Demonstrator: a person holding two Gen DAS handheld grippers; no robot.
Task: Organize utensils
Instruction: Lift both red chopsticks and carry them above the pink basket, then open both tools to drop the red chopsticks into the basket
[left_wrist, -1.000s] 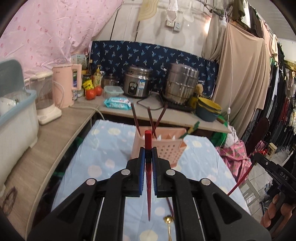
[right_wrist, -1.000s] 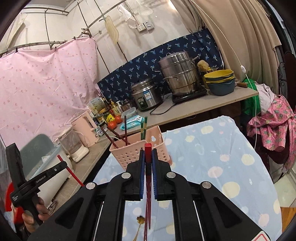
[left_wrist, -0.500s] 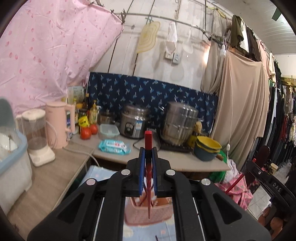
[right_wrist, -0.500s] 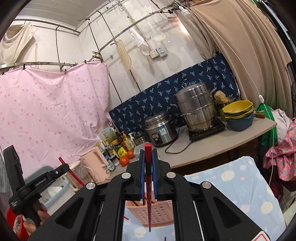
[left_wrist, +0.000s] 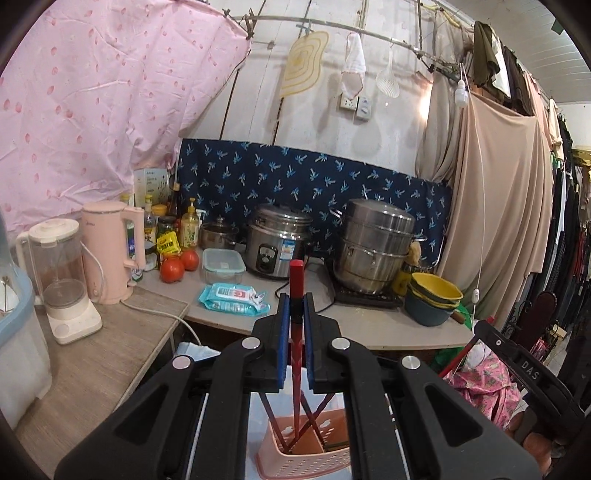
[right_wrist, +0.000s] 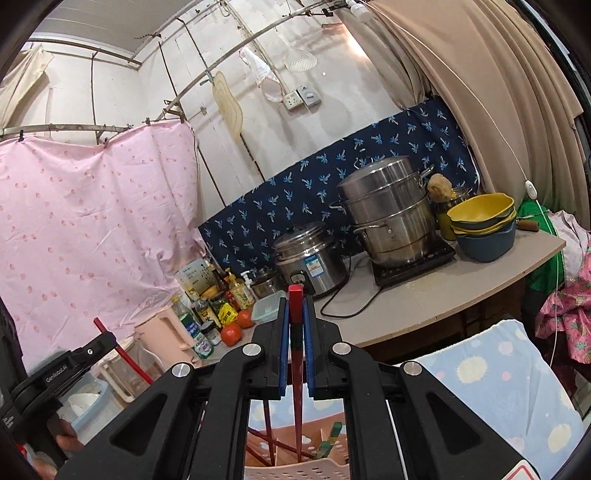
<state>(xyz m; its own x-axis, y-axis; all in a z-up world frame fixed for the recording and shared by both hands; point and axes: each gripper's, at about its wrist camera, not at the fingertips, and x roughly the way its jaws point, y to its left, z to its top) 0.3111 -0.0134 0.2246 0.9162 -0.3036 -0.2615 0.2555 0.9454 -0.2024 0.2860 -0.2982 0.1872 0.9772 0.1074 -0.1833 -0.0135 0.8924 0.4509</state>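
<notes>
My left gripper (left_wrist: 295, 306) is shut on a red chopstick (left_wrist: 295, 354) held upright; its lower tip reaches into the pink perforated utensil basket (left_wrist: 306, 459) just below, where other dark red chopsticks (left_wrist: 271, 417) lean. My right gripper (right_wrist: 295, 310) is shut on another red chopstick (right_wrist: 296, 369), also upright, its tip inside the same basket (right_wrist: 295, 470) beside a green chopstick (right_wrist: 328, 439). The left gripper shows in the right wrist view at lower left (right_wrist: 99, 341); the right gripper shows in the left wrist view at right (left_wrist: 484, 332).
The basket stands on a table with a blue spotted cloth (right_wrist: 517, 376). Behind is a counter (left_wrist: 369, 325) with a rice cooker (left_wrist: 279, 245), steamer pot (left_wrist: 376, 243), stacked bowls (left_wrist: 436, 299), tomatoes (left_wrist: 171, 269), wipes pack (left_wrist: 231, 297), pink kettle (left_wrist: 109, 251) and blender (left_wrist: 61, 277).
Both grippers have risen and moved forward over the basket. The chopsticks' tips, above the cloth a second ago, now hang inside the basket. Both grips are unchanged.
</notes>
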